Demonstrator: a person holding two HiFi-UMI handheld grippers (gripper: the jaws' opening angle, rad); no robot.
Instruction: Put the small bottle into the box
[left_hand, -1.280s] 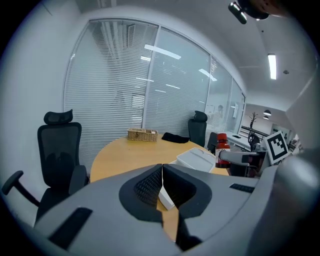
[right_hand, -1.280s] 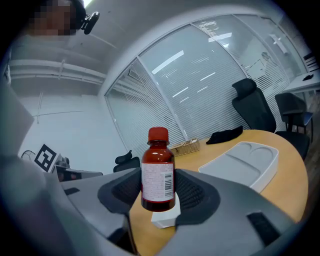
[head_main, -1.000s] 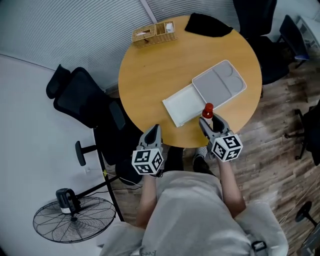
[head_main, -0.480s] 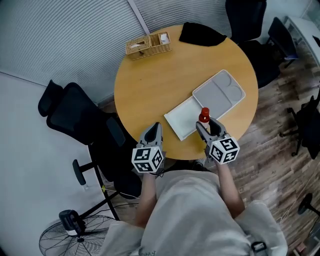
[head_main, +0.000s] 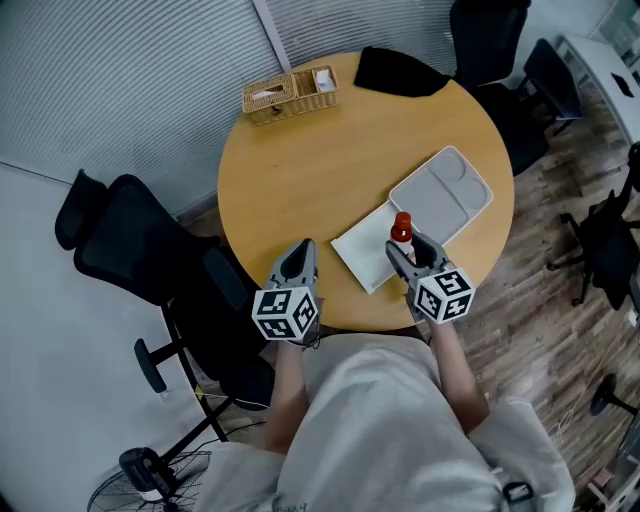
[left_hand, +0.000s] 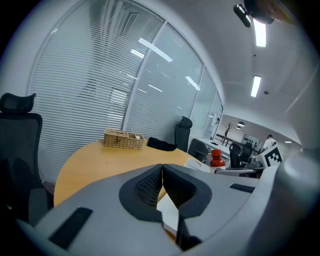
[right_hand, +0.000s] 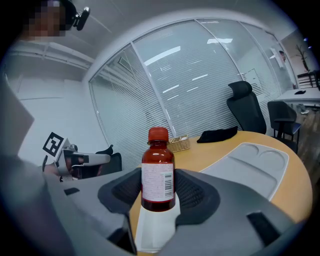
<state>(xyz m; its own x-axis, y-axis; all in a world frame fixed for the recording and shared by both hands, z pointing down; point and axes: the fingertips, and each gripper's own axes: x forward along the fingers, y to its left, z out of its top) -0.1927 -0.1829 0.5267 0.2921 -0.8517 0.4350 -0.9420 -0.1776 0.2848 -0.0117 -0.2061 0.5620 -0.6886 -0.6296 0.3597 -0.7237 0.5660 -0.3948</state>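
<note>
**Bottle held over the box, ready to be set down**

The right tool (head_main: 408, 248) is clamped on the small bottle (right_hand: 158, 170), its two jaws pressing the labelled body from either side, with the red cap upright above them. In the head view the bottle (head_main: 401, 228) sits at the near right part of the white box (head_main: 360, 252), which lies open on the round worktop (head_main: 300, 170). A grey tray (head_main: 445, 190) touches the box's far right side. In the right gripper view the white box (right_hand: 152, 225) shows directly below the bottle's base. Whether the base touches the box floor cannot be told.

The left tool (head_main: 300, 255) hangs at the near edge of the worktop, left of the box, with its jaws pressed together on nothing (left_hand: 161, 172).

The step in hand looks like the placing itself. The next move probably calls for lowering the bottle straight down until it stands on the box floor. The right jaws should then part without tipping the bottle, and the tool should draw back toward the near side.
</note>
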